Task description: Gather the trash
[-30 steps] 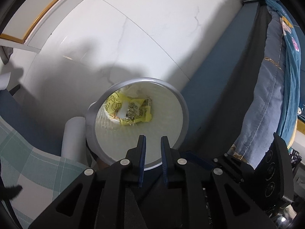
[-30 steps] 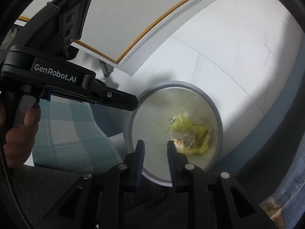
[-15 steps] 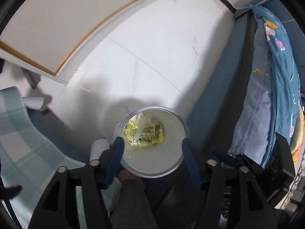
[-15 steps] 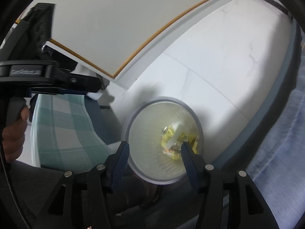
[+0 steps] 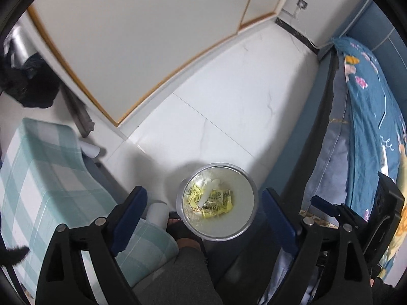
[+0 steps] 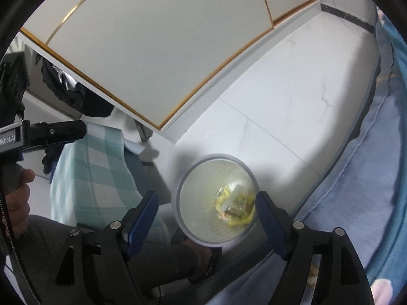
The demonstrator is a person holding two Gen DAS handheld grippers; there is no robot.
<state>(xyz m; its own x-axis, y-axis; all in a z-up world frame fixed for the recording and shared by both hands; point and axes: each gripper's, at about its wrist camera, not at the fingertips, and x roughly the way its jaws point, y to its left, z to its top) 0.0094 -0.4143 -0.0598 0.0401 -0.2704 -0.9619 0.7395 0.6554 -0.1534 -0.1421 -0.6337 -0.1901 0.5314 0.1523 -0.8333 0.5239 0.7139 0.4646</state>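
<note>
A round grey-rimmed waste bin (image 5: 250, 218) stands on the white floor, seen from above. Yellow wrappers and white scraps (image 5: 211, 199) lie at its bottom. My left gripper (image 5: 203, 200) hangs well above the bin, its jaws still opening and nothing between the blue pads (image 5: 129, 213). In the right wrist view the same bin (image 6: 178, 203) with the yellow trash (image 6: 236, 211) sits below my right gripper (image 6: 206, 208). Its jaws are also opening and hold nothing. The left gripper's black body (image 6: 45, 133) and a hand (image 6: 15, 198) show at the left edge.
A green checked cushion (image 5: 45, 175) lies left of the bin. A bed with blue floral bedding (image 5: 366, 117) runs along the right. White cupboard doors with gold trim (image 5: 152, 38) stand behind. A person's grey-trousered leg (image 5: 188, 274) and sandalled foot are beside the bin. Dark clothing (image 5: 28, 86) hangs far left.
Both grippers rose away from the bin, which now looks much smaller. Both pairs of jaws went from nearly shut to wide apart. More floor, cupboard and bed came into view.
</note>
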